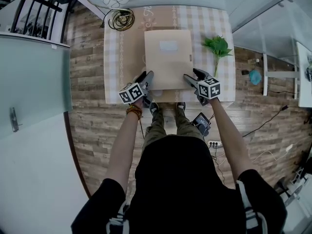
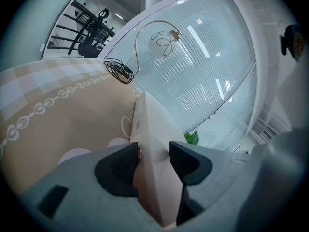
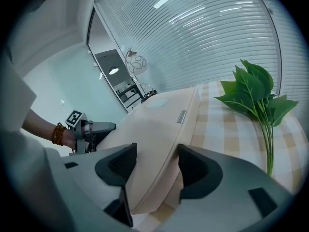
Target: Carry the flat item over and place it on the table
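Coiled cable (image 1: 121,19): far left corner of table (image 1: 113,57).
Left gripper (image 1: 146,77): jaws clamped on the near-left edge of the flat beige package (image 1: 168,57).
Flat beige package: over the middle of the table's checked cloth; whether it rests fully on it cannot be told.
Right gripper (image 1: 191,77): jaws gripping the package's near-right edge.
Green leafy sprig (image 1: 217,48): on the cloth, just right of the package.
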